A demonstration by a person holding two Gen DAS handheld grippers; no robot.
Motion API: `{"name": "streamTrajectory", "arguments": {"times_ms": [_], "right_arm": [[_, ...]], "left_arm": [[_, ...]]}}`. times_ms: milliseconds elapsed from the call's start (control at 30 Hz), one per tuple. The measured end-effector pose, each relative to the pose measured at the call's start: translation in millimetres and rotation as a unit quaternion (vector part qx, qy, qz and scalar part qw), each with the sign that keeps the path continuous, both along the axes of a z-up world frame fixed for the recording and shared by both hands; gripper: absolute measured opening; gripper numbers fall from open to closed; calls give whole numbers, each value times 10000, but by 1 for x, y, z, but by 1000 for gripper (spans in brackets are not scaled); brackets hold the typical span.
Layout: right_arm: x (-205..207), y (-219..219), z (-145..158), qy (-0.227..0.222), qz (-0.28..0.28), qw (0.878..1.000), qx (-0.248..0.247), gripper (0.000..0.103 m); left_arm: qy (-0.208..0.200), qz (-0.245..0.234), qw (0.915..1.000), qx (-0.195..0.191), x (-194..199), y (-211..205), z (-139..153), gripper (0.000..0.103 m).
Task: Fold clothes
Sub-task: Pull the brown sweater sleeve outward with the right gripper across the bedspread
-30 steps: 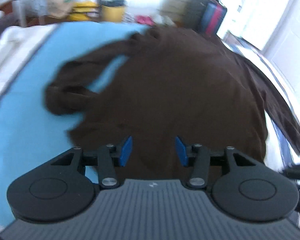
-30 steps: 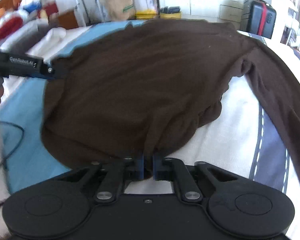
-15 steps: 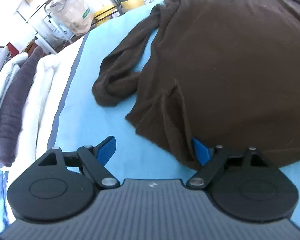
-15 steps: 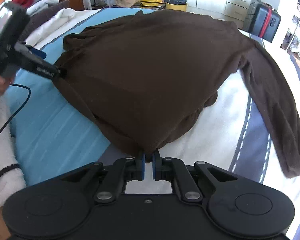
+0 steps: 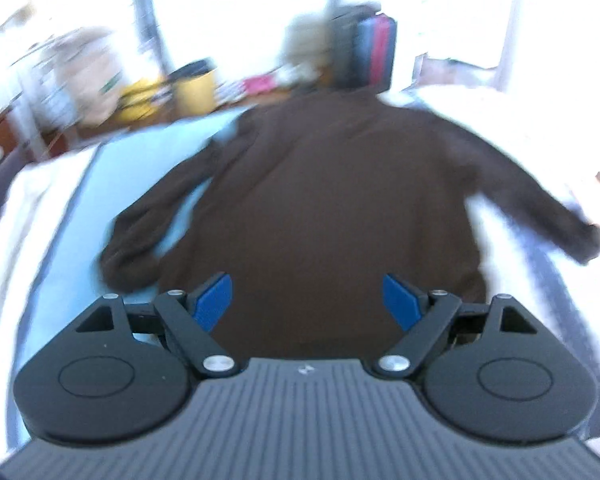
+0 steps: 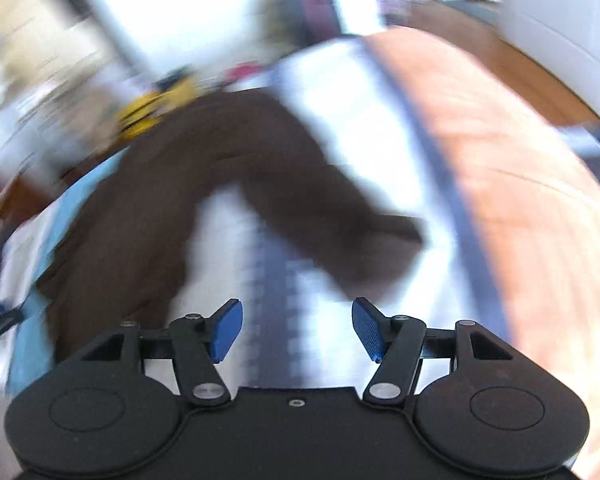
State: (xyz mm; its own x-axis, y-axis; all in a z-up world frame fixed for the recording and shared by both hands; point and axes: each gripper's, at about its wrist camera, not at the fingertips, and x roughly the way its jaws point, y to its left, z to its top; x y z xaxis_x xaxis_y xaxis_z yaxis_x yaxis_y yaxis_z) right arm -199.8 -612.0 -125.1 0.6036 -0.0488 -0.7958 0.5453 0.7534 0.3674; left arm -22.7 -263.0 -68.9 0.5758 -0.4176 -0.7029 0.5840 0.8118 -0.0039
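The brown sweater (image 5: 340, 208) lies spread flat on the bed (image 5: 60, 240), its body over the light blue strip of the cover and the white part beside it. In the left wrist view its left sleeve (image 5: 148, 216) bends back toward the body on the blue strip, while the other sleeve (image 5: 540, 216) stretches out to the right across the white cover. The left gripper (image 5: 307, 300) hovers above the sweater's near hem, jaws spread wide — nothing is between the blue pads (image 5: 212, 300). In the right wrist view, heavily blurred, the right gripper (image 6: 296, 330) is over the striped cover just right of the sweater's body; its jaws are opening, and no cloth is between them. The right sleeve (image 6: 340, 224) lies ahead of this gripper, cuff pointing right. Beyond the bed — a yellow bin (image 5: 194, 88) and a dark suitcase (image 5: 370, 52), both blurred.
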Motion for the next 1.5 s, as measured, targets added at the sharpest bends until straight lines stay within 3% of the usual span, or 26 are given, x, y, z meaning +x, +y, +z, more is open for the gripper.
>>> {"name": "streamTrajectory", "arguments": {"times_ms": [100,167,233,333,367,467,533,600,667,733,767,800,867,933,967,1033,1100,1267,1333,1367,1433,1467,1500], "right_arm": [[-14,-45,-21,-388,-692,9945,687,66],[-18,-74,-45,-701,-1262,9801,1364,66],[-15,-86,-66,-687,-1529,9690,1813,61],[1,-81,-80,-813,-1216,9703,1925,29],[9,-77,-79,-807,-1054,9744,1814,16],[24,-66,-56,-940,-847,9874,947,13],[22,-57,-30,-1221,-797,9887,335,13],[7,-49,2,-1488,-923,9835,-453,11],[-11,-39,30,-1551,-1161,9705,-1436,11],[-29,-29,46,-1274,-1395,9529,-2371,10],[-29,-31,42,-929,-1423,9525,-2528,13],[-26,-36,32,-455,-1318,9606,-2406,17],[-24,-56,4,65,-1364,9775,-1605,17],[-37,-81,-16,-105,-1667,9848,-475,17],[-47,-95,-20,-312,-1981,9797,11,19],[-62,-104,-23,-793,-2429,9653,532,28],[-71,-115,-32,-1054,-2827,9488,939,45],[-75,-116,-70,-1391,-3586,9014,1988,50],[-82,-115,-79,-1548,-3938,8815,2098,50],[-80,-118,-81,-1567,-3958,8819,2027,48],[-66,-122,-69,-1324,-3835,9048,1292,13],[-57,-124,-60,-1112,-3736,9176,779,4],[-49,-123,-49,-978,-3597,9273,347,3]], "left_arm": [[-58,-517,9985,153,-6,-47,-4,83],[-103,-795,9963,308,-12,-75,-7,83],[-148,-946,9944,441,-17,-101,-14,83],[-1,-1159,9922,455,-10,-130,-34,83],[61,-1279,9909,403,-11,-140,-38,83],[463,-1479,9877,233,-9,-167,-52,83],[797,-1464,9859,110,-4,-181,-60,81],[951,-1393,9857,7,-1,-189,-63,80],[751,-1382,9876,1,-4,-192,-60,81],[593,-1323,9894,89,-6,-194,-62,81],[568,-1286,9900,143,-6,-194,-64,81],[543,-1250,9905,197,-6,-194,-66,81],[687,-1162,9905,259,-4,-194,-72,81],[767,-1129,9902,290,-5,-192,-73,81],[767,-1117,9903,319,-6,-193,-74,81],[712,-1107,9906,373,-6,-196,-76,81],[584,-1117,9911,421,-5,-200,-76,81],[526,-1137,9919,224,1,-215,-69,81],[556,-1124,9920,160,1,-219,-67,81],[565,-1113,9921,152,-1,-220,-66,81],[601,-1083,9922,169,-4,-221,-69,81],[663,-1029,9923,192,-5,-218,-71,81],[733,-968,9924,217,-6,-215,-73,81]]}}
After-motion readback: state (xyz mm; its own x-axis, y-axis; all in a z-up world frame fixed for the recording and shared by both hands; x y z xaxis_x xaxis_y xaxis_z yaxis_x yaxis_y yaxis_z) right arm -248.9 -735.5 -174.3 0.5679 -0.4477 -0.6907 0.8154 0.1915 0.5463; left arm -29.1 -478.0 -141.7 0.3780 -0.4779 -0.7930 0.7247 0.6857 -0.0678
